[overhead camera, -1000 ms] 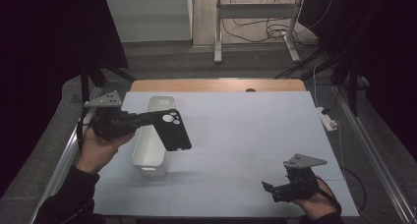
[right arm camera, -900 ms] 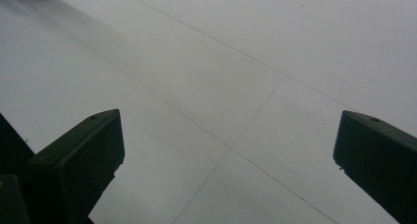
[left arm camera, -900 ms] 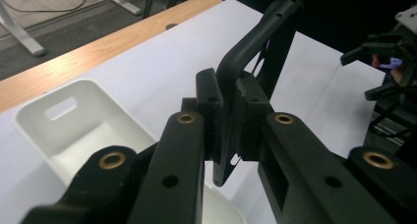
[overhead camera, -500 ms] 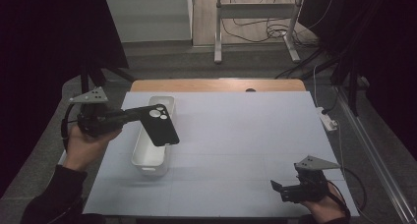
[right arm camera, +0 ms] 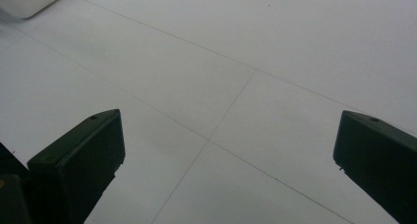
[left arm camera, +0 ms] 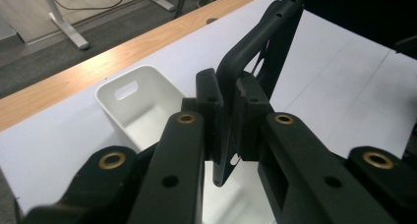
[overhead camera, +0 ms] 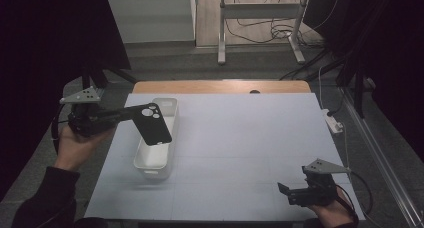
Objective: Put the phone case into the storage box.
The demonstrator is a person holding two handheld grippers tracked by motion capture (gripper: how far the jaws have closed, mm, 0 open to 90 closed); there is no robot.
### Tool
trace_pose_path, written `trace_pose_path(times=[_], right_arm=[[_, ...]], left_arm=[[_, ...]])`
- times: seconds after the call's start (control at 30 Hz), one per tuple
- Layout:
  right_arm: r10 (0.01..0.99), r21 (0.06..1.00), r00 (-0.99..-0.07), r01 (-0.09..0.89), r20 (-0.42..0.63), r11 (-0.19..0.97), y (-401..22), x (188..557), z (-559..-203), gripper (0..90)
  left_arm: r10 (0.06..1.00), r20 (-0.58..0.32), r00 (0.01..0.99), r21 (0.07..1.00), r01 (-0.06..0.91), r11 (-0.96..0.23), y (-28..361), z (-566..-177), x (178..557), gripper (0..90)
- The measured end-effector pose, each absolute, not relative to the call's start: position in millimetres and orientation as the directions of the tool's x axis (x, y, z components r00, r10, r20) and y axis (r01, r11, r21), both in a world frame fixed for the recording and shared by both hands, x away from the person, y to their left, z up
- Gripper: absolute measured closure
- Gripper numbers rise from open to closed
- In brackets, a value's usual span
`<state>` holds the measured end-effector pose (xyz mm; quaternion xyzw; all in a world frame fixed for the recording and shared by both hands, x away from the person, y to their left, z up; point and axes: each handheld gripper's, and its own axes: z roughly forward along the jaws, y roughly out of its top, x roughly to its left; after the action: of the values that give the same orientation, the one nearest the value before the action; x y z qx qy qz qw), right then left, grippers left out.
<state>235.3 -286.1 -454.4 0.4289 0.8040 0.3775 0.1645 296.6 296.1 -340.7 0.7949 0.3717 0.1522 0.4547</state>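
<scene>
Left gripper (overhead camera: 131,114) clamped a phone case (overhead camera: 153,124) above the bin (overhead camera: 156,164); lowering it in seemed next. Right gripper (overhead camera: 284,190) stood wide.

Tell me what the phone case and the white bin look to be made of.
Phone case: looks like matte black rubber or soft plastic; dull surface without glare, thin shell with camera cutouts, clamped in the left gripper. White bin: probably moulded plastic, smooth with a slight sheen, rounded corners and a handle slot cut in its end wall. Neither is certain from looks alone.

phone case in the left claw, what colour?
Black phone case, clearest in the high view.
</scene>
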Motion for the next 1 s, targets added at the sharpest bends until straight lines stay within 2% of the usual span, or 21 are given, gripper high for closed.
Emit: trace_pose_path(times=[1.0], right_arm=[[0.817,0.744,-0.572,0.577,0.073,0.338,-287,236,-455,0.0]], left_arm=[[0.742,-0.046,0.669,0.819,0.45,-0.355,293,-371,337,82.5]])
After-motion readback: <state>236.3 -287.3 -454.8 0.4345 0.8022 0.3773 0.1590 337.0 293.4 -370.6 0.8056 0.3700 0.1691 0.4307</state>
